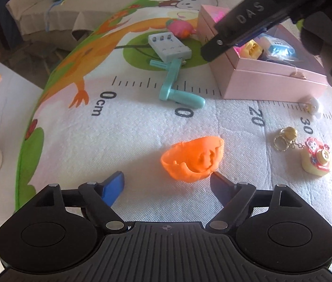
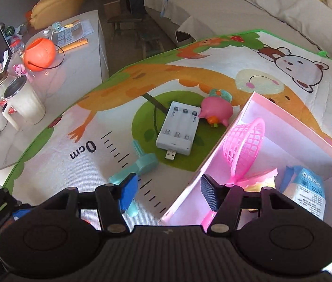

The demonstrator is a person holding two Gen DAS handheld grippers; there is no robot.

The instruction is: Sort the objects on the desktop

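Sort roughly a third done: pink box point(image 2: 243, 129) already holds the pink basket point(image 2: 245, 145), a blue-white pack point(image 2: 309, 188) and a yellow toy point(image 1: 252, 49). Still loose on the mat point(image 1: 123, 127): orange shell point(image 1: 193, 158), teal crank point(image 1: 177, 87), battery charger point(image 2: 177, 129), pink toy point(image 2: 216, 111), keychains point(image 1: 306, 152). Left tongs point(image 1: 166, 183) spread apart just short of the shell; right tongs point(image 2: 168, 192) apart and empty over the box's near edge.

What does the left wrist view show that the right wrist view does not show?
Only the left wrist view shows the orange toy shell just ahead of the open left gripper, the camera keychain and the small white charm by the box.

Only the right wrist view shows the pink mesh basket inside the box, plus the side table with an orange bucket and a mug.

Both show the pink box, battery charger, teal crank handle and pink toy.
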